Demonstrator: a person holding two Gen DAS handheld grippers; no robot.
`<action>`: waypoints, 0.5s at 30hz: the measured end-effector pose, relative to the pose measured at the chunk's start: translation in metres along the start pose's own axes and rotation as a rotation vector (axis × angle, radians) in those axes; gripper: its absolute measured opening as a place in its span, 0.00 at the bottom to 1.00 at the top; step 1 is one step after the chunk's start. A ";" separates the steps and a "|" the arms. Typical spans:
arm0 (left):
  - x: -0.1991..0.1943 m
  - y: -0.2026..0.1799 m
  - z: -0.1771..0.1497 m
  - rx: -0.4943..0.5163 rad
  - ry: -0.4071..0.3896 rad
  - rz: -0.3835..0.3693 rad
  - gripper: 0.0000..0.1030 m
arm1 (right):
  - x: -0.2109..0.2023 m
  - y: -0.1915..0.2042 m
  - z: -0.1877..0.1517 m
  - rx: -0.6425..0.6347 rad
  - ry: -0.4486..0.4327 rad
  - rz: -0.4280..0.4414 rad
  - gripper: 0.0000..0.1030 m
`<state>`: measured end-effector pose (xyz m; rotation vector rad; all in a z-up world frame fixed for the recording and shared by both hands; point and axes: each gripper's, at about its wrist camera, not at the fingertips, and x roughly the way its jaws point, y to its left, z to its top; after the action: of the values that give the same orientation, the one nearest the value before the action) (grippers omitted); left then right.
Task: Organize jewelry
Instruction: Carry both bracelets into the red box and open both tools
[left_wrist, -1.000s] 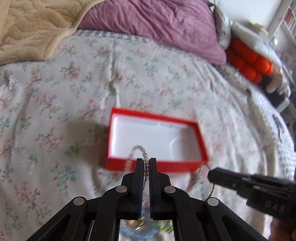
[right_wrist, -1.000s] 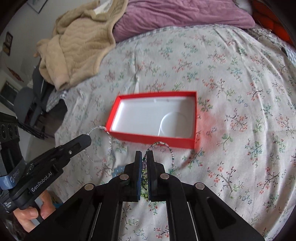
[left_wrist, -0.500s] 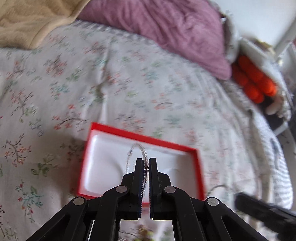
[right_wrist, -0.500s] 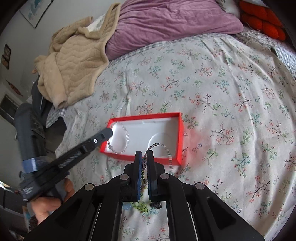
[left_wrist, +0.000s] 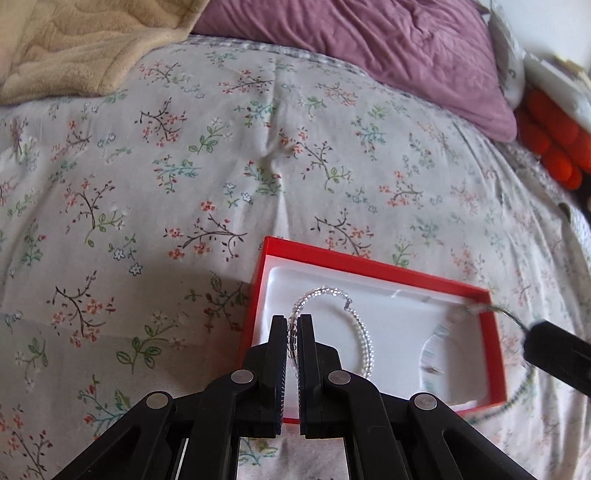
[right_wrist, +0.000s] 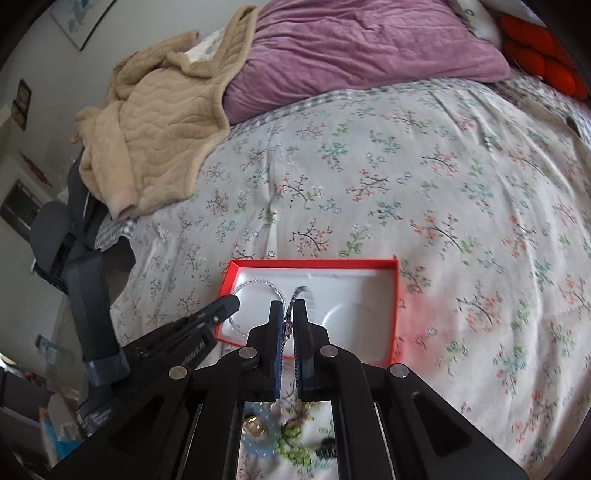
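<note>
Your left hand-held gripper is clamping its fingers down to a narrow slit on a clear beaded bracelet, at the lower centre of the left wrist view. The bracelet's loop is hanging out ahead of the tips over the white lining of the red box, in the box's left half. Your right hand-held gripper is likewise pinching almost fully closed, on a dark multicoloured beaded strand; the beads are showing between its pads, and the strand's free end is blurring over the middle of the box. In the right wrist view the left hand-held gripper is reaching in from the lower left, its tip over the box's left end, with the clear bracelet curving away from it inside. In the left wrist view the right hand-held gripper is entering at the right edge, just past the box's right wall. The box is lying open on the floral bed cover. Further out, a beige blanket is bunching at the upper left and a purple pillow is lying along the top. More beaded pieces are lying on the cover beneath your right hand-held gripper.
</note>
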<state>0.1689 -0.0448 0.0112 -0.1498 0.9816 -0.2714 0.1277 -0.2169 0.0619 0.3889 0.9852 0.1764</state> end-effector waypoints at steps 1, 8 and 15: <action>0.000 -0.001 -0.001 0.011 0.000 0.007 0.00 | 0.003 -0.001 0.000 -0.002 0.003 -0.007 0.05; 0.003 -0.006 -0.001 0.051 0.005 0.028 0.00 | 0.031 -0.025 -0.003 0.015 0.069 -0.100 0.05; 0.000 -0.014 -0.003 0.097 -0.010 0.061 0.07 | 0.033 -0.037 -0.005 -0.010 0.077 -0.199 0.05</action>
<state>0.1639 -0.0581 0.0134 -0.0326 0.9594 -0.2619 0.1404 -0.2394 0.0184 0.2747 1.0924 0.0165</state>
